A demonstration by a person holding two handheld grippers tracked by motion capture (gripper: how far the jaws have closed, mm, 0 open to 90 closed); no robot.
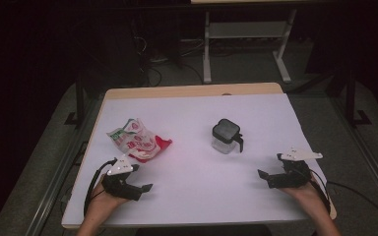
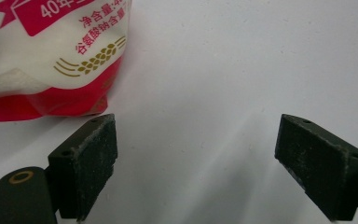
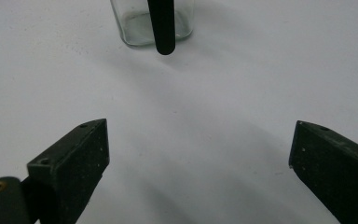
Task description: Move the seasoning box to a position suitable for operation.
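Table (image 1: pixel 192 196) with white top, wood edge at 12 o'clock side, dark floor around

Left gripper (image 1: pixel 145 178) sits at about 7 o'clock of the table, held in the person's left hand (image 1: pixel 101 199), grey three-cornered plate on top, cable looping off to its 9 o'clock side. Jaws spread wide, nothing between them, only bare white surface. In the left gripper view (image 2: pixel 196 154) both black pads stand far apart

Snack bag (image 1: pixel 138 140), white with red and green print, crumpled, lies flat at about 9 to 10 o'clock of the table, just beyond the left gripper at its 12 o'clock. In the left gripper view the bag (image 2: pixel 51 56) is at 10 to 11 o'clock, its red bottom edge just beside the left jaw tip; cannot tell if touching. Red text and gold wheat mark on it

Right gripper (image 1: pixel 268 167) at about 4 o'clock of the table, in the person's right hand (image 1: pixel 305 194), grey plate on top. Jaws spread wide, nothing gripped. Right gripper view (image 3: pixel 198 154) has empty white surface between the pads

Glass jar (image 1: pixel 225 136), clear, squarish, black lid and black handle hanging down its side, upright near table centre, slightly toward 2 o'clock. It is well apart from the right gripper, at that gripper's 10 to 11 o'clock. In the right gripper view the jar (image 3: pixel 135 23) is at 12 o'clock, handle facing the camera

Bag and jar well apart
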